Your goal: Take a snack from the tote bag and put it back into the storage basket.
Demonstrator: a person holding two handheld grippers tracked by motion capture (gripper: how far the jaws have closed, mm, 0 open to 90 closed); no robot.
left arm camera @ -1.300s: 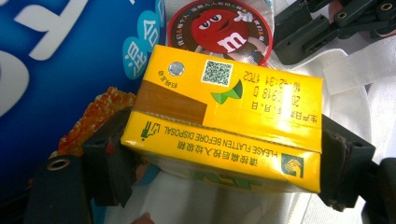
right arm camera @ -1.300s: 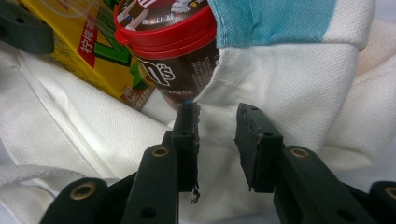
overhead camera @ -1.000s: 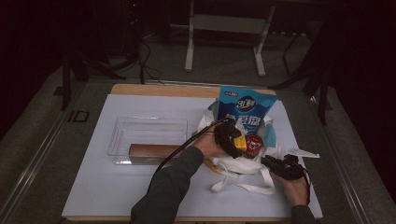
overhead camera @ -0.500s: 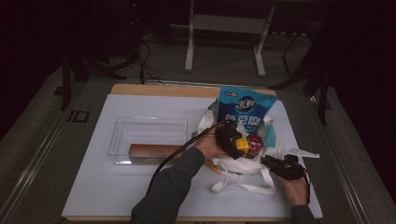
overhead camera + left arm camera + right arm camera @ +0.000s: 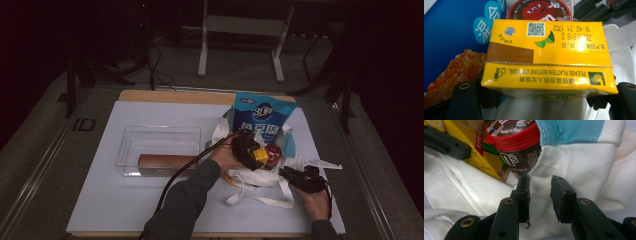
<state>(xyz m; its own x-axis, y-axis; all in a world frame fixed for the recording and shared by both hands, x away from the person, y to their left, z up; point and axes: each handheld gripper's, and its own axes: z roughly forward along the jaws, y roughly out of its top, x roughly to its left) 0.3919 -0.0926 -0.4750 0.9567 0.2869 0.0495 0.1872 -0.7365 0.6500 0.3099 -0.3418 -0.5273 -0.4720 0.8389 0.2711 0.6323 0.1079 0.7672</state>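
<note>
We see the yellow carton (image 5: 546, 57) lying between the jaws of the left gripper (image 5: 248, 150), at the mouth of the white canvas bag (image 5: 260, 175) on the right half of the table. In the left gripper view the carton spans the whole gap between the two black jaws, which stand at its two ends; those jaws have just been closing with the carton between them, but we cannot tell whether the pads press on it yet. Just beyond the carton sits the brown candy tub (image 5: 520, 147) with its red lid, touching the carton's side and tucked against the bag's blue-trimmed edge. Behind both stands the blue snack pouch (image 5: 264, 117), upright at the far side of the bag.

The right gripper (image 5: 540, 187) is at the near right side of the bag, its jaws a little apart with a fold of the white cloth between them; whether they pinch it we cannot tell.

Compared with a second ago, both hands sit in the same places and the carton, tub and pouch have not shifted.

To the left, well apart, a clear plastic tray (image 5: 160, 142) lies on the white table cover (image 5: 125, 210), a brown tube (image 5: 165, 160) along its near edge.
</note>
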